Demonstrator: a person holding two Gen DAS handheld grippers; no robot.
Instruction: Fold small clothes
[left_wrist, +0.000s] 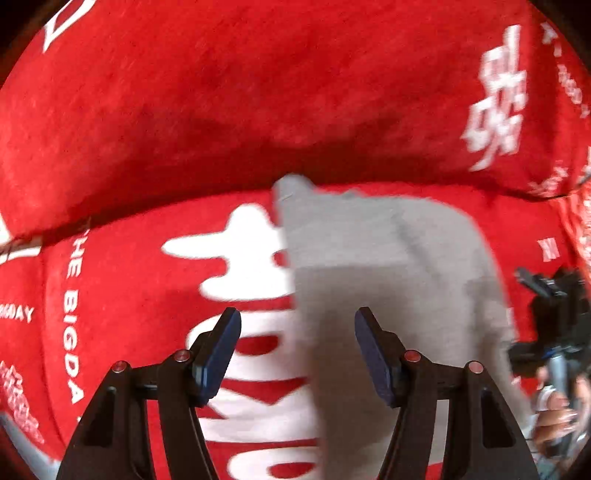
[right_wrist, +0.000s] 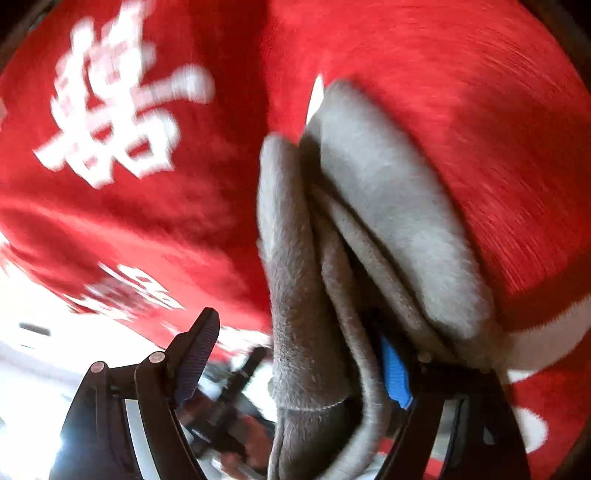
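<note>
Left wrist view: we are looking steeply down past the left claw (left_wrist: 297, 345), whose two blue-padded fingers (left_wrist: 221, 354) are standing spread apart with nothing pinched between them. Below it, we are seeing the grey garment (left_wrist: 388, 266) lying folded on a red cloth (left_wrist: 184, 110) printed with white lettering. The garment's left edge is running between the two fingers in this view, and the right-hand finger is standing over the grey fabric; we cannot tell whether any pad is touching it. At the right edge of the same view, we are seeing the other dark handheld device (left_wrist: 554, 317) with part of a person's hand (left_wrist: 554, 417) just beneath it.

Right wrist view: we are seeing the right claw (right_wrist: 295, 354) standing wide apart. Its left finger (right_wrist: 195, 350) is hanging clear of the fabric. Layered grey folds (right_wrist: 303, 295) of the garment are sitting between the fingers, draping against and partly hiding the right finger's blue pad (right_wrist: 395, 373). The pads are not pressing the fabric from both sides. The picture is blurred.
</note>
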